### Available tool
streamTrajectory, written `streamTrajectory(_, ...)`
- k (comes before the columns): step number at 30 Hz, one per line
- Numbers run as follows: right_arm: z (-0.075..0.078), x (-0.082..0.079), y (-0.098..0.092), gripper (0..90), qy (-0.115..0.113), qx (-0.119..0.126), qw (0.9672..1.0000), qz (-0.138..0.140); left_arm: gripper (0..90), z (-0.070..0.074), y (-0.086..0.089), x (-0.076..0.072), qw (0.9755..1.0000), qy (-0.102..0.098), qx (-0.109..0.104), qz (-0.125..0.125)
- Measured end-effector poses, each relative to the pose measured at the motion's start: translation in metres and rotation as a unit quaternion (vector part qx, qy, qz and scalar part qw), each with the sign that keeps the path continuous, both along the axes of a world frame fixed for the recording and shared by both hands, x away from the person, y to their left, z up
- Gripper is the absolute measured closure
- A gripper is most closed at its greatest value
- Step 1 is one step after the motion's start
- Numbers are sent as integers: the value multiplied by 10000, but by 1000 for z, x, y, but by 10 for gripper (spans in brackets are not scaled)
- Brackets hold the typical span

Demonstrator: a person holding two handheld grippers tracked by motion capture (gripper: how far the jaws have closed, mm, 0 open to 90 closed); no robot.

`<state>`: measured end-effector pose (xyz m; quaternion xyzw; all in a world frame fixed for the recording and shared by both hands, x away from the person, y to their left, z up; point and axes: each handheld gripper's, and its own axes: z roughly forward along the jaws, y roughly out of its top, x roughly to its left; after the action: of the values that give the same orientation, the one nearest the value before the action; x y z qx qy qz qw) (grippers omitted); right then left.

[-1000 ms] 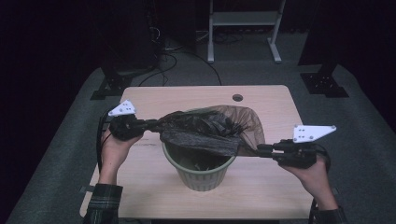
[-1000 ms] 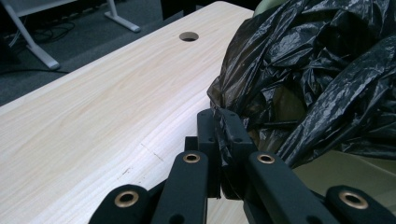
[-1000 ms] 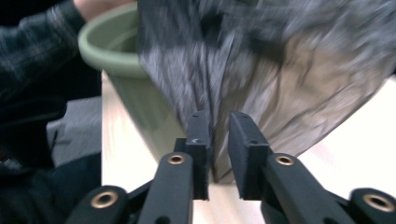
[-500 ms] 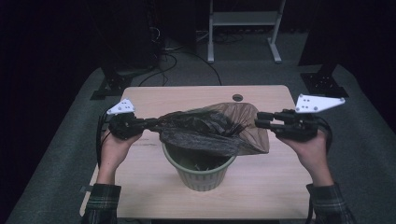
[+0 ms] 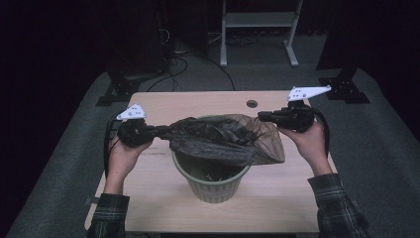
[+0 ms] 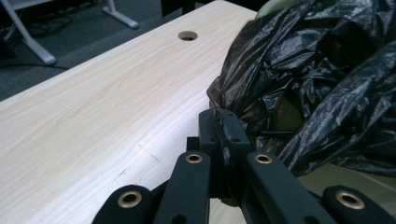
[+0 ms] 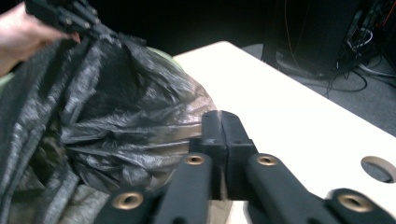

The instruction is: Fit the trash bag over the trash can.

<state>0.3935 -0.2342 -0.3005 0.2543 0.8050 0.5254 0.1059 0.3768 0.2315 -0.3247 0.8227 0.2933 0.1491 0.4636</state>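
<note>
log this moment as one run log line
scene: black bag stretched over green bin | left gripper: shut on black bag | right gripper: shut on black bag | table: wooden

A light wooden table with 1 round hole carries 1 green bin.

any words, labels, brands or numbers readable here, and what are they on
None: no text can be read in any view.
The black bin bag, green bin, wooden table and both grippers, left and right, show no print, label or number.
</note>
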Motion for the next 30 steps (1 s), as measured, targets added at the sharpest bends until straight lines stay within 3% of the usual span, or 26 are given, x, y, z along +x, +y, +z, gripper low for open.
streamTrajectory(5,-8,4,0,900,10,-127,9997,-230,896,-2,-2,5,9999,-3,61,125)
streamTrajectory(13,-39,19,-2,900,251,-245,9977,-583,896,-14,-8,16,9994,153,173,245)
streamTrajectory(17,-55,24,-1,900,404,-289,9969,-609,896,-23,-9,19,9991,272,246,230)
streamTrajectory(22,-76,24,6,900,557,-551,9950,-622,896,-35,-13,21,9974,421,517,282)
streamTrajectory(25,-87,24,8,900,639,-715,9934,-637,896,-40,-12,21,9972,471,503,297)
streamTrajectory(29,-86,21,3,900,583,-626,9940,-677,895,-37,-10,20,9977,439,418,295)
streamTrajectory(30,-83,19,0,853,524,-536,9948,-694,895,-36,-9,19,9979,427,402,279)
